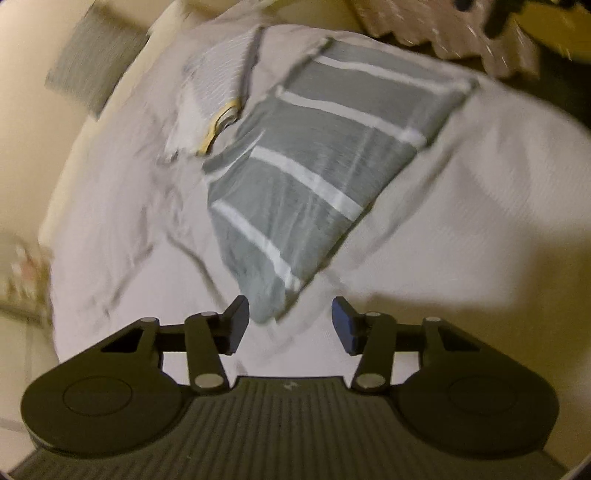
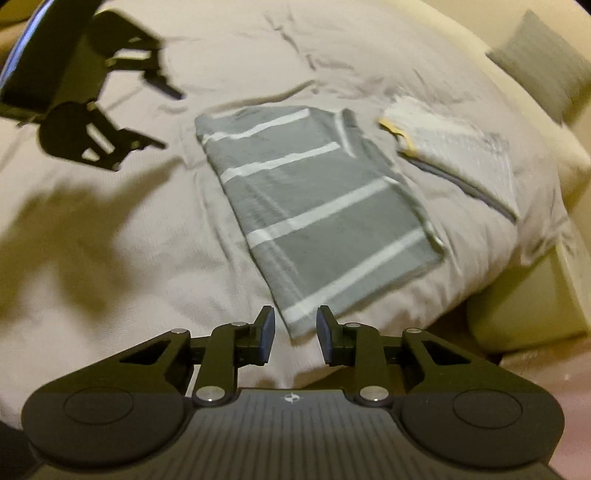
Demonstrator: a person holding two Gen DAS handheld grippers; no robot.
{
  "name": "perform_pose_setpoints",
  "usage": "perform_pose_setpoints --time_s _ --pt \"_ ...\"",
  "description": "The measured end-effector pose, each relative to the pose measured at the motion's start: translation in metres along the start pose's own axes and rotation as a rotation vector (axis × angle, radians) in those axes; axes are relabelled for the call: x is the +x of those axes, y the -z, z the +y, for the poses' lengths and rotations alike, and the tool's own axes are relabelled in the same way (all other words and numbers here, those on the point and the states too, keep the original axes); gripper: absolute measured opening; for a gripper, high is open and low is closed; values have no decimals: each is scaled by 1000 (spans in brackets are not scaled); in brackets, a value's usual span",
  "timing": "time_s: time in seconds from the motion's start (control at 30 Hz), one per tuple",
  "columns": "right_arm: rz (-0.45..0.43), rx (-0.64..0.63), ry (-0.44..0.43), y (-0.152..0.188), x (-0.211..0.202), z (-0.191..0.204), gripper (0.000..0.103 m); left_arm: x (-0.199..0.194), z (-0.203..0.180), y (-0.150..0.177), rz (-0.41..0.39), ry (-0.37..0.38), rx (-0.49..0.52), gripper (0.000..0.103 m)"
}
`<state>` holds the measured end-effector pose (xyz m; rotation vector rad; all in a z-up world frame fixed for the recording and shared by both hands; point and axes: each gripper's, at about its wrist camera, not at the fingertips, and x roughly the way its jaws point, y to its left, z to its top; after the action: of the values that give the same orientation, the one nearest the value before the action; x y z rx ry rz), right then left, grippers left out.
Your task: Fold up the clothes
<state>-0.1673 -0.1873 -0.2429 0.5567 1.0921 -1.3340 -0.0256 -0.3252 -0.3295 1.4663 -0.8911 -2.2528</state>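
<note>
Grey striped shirt (image 2: 317, 218) lies folded mid-bed near the right edge beside a white folded garment (image 2: 454, 147), both the right tool (image 2: 294, 334) and left tool (image 1: 288, 325) released and empty, so pinch the near hem squarely.

Motion blur smears the left wrist view; the pale garment (image 1: 218, 92) near the bed's (image 1: 498, 192) far edge shows no readable pattern. A pinkish object (image 1: 443, 29) is cut off by the top edge; its identity cannot be told. The grey cushion (image 2: 546, 62) is blurred and cropped at the right.
</note>
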Motion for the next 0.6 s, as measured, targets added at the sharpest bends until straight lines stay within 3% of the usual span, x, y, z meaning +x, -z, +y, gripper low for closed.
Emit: perform_pose_setpoints --time_s 0.23,0.43,0.5,0.53,0.6 --pt "-22 -70 56 0 63 25 28 66 -20 9 -74 -49 188 41" --pt "-11 -185 165 8 93 32 25 91 -13 12 -102 -100 258 39" --pt "-2 -216 200 13 96 29 24 97 -11 11 -88 -96 279 30" --pt "6 -234 206 15 99 28 17 100 -10 10 -75 -86 294 16" --pt "13 -270 192 16 100 25 0 104 -12 8 -48 -69 327 9"
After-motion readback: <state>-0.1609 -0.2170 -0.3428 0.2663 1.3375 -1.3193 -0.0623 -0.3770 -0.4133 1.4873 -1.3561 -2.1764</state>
